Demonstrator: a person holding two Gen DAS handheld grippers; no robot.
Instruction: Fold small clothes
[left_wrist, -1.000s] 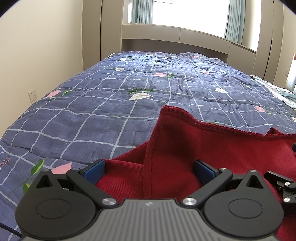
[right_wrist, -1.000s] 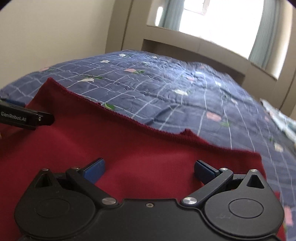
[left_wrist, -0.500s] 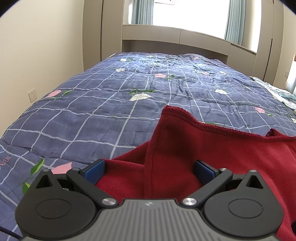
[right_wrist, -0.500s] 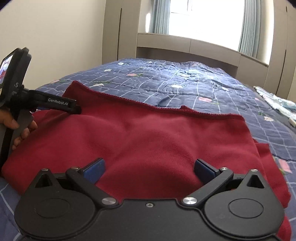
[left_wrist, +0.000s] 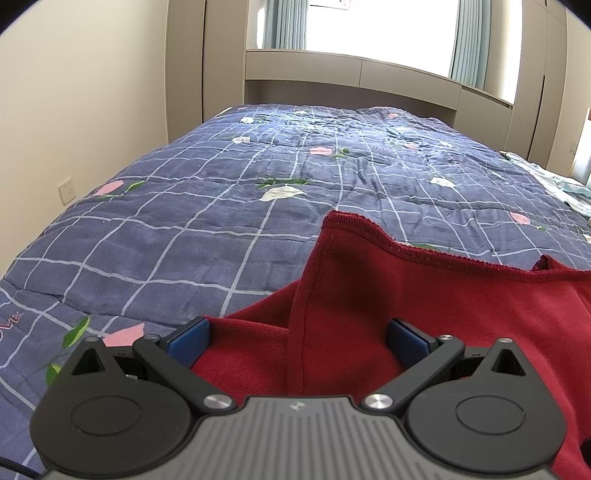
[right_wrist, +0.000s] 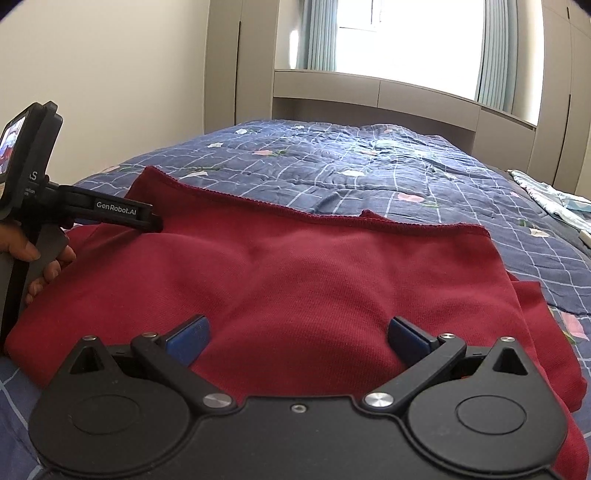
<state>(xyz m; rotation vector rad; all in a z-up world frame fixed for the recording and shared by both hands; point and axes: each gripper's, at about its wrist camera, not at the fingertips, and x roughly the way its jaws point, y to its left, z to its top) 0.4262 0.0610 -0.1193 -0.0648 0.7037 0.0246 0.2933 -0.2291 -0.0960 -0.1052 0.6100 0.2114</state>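
Observation:
A dark red knit garment (right_wrist: 332, 280) lies folded on the bed, hemmed edge away from me; it also shows in the left wrist view (left_wrist: 424, 302). My left gripper (left_wrist: 299, 341) is open, its blue pads on either side of the garment's left folded edge, holding nothing. It appears in the right wrist view (right_wrist: 122, 216) at the garment's left side, with the hand behind it. My right gripper (right_wrist: 299, 339) is open and empty, hovering over the near middle of the garment.
The bed carries a blue checked quilt with flower prints (left_wrist: 258, 177). A light patterned cloth (right_wrist: 554, 199) lies at the far right of the bed. A cream wall (left_wrist: 74, 92) runs along the left; a window ledge stands beyond.
The right gripper has pulled back and risen, so the whole garment now shows. The left gripper has stayed almost still, tilting up slightly. Both stay open.

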